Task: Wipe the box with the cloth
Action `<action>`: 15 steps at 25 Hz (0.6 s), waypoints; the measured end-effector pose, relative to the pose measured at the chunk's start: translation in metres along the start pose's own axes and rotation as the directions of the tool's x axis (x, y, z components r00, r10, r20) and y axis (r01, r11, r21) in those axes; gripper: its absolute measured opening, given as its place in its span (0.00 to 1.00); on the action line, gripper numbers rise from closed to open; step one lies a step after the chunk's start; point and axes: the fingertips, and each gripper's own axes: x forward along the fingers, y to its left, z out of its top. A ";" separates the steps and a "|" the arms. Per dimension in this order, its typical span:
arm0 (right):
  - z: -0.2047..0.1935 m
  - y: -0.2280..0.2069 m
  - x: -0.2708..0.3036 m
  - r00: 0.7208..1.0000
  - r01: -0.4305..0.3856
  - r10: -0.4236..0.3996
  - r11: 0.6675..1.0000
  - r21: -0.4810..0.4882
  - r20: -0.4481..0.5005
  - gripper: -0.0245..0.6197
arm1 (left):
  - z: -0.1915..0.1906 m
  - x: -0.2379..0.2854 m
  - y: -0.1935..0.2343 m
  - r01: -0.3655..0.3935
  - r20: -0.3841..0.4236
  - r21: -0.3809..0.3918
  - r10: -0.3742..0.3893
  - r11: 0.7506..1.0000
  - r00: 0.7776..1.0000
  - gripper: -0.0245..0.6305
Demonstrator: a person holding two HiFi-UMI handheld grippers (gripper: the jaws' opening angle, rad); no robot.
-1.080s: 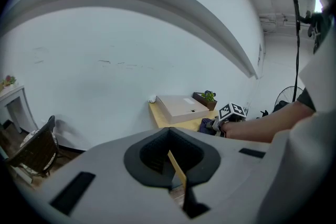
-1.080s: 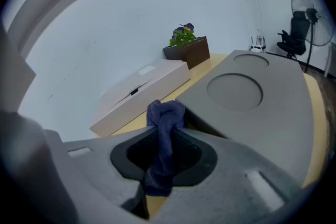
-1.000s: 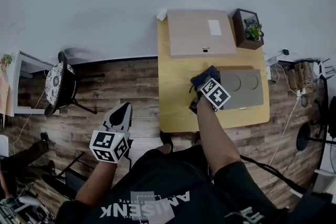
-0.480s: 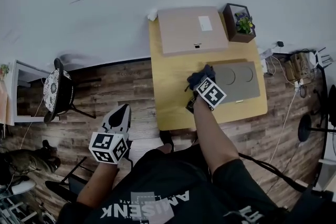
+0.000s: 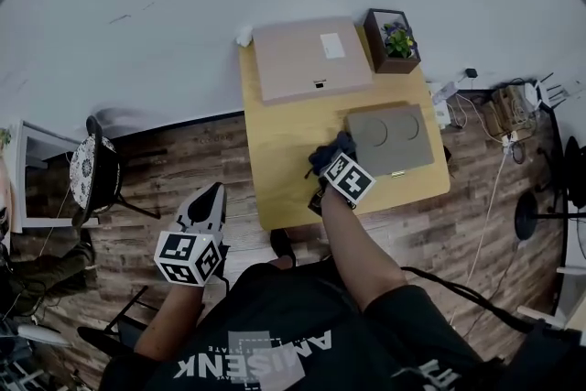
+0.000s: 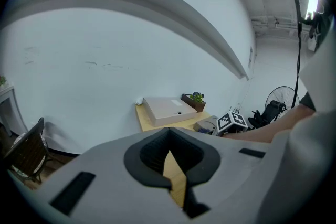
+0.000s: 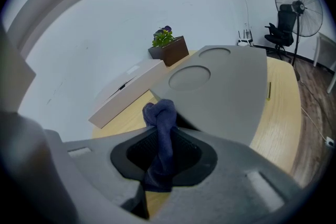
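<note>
Dark blue cloth [image 7: 161,128] is pinched in the right tongs [image 5: 331,162], bunched at the left edge of the grey box [image 5: 389,137] on the bench [image 5: 275,142]; the left tongs [image 5: 209,204] hang closed and empty, off the bench; the wiping looks hardly started, with the whole lid left.

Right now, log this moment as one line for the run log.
right gripper: shut on cloth | cloth: at near edge of grey box | left gripper: shut, empty, over the floor
</note>
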 end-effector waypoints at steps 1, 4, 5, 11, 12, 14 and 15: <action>-0.003 -0.003 -0.003 1.000 -0.002 0.002 1.000 -0.006 -0.007 0.15 | 0.000 0.001 -0.004 0.005 0.001 0.003 -0.005 1.000 1.000 0.04; -0.010 -0.010 -0.011 1.000 -0.006 0.006 1.000 -0.013 -0.026 0.15 | 0.001 0.006 -0.014 0.019 -0.002 0.016 -0.019 1.000 1.000 0.04; -0.013 -0.012 -0.014 0.999 -0.005 0.005 1.000 -0.012 -0.033 0.15 | 0.001 0.008 -0.018 0.024 -0.002 0.019 -0.024 1.000 1.000 0.04; -0.027 -0.027 -0.031 0.997 -0.011 0.008 0.999 -0.033 -0.074 0.15 | -0.003 0.017 -0.043 0.054 -0.019 0.044 -0.053 0.998 0.998 0.04; -0.028 -0.029 -0.033 0.997 -0.017 0.014 0.999 -0.036 -0.081 0.15 | -0.003 0.019 -0.048 0.056 -0.019 0.054 -0.055 0.997 0.998 0.04; -0.031 -0.034 -0.036 0.996 -0.028 0.024 0.999 -0.041 -0.091 0.15 | -0.004 0.021 -0.058 0.066 -0.020 0.073 -0.065 0.995 0.998 0.04; -0.032 -0.036 -0.038 0.995 -0.032 0.027 0.998 -0.047 -0.095 0.15 | -0.005 0.022 -0.063 0.072 -0.023 0.078 -0.071 0.994 0.997 0.04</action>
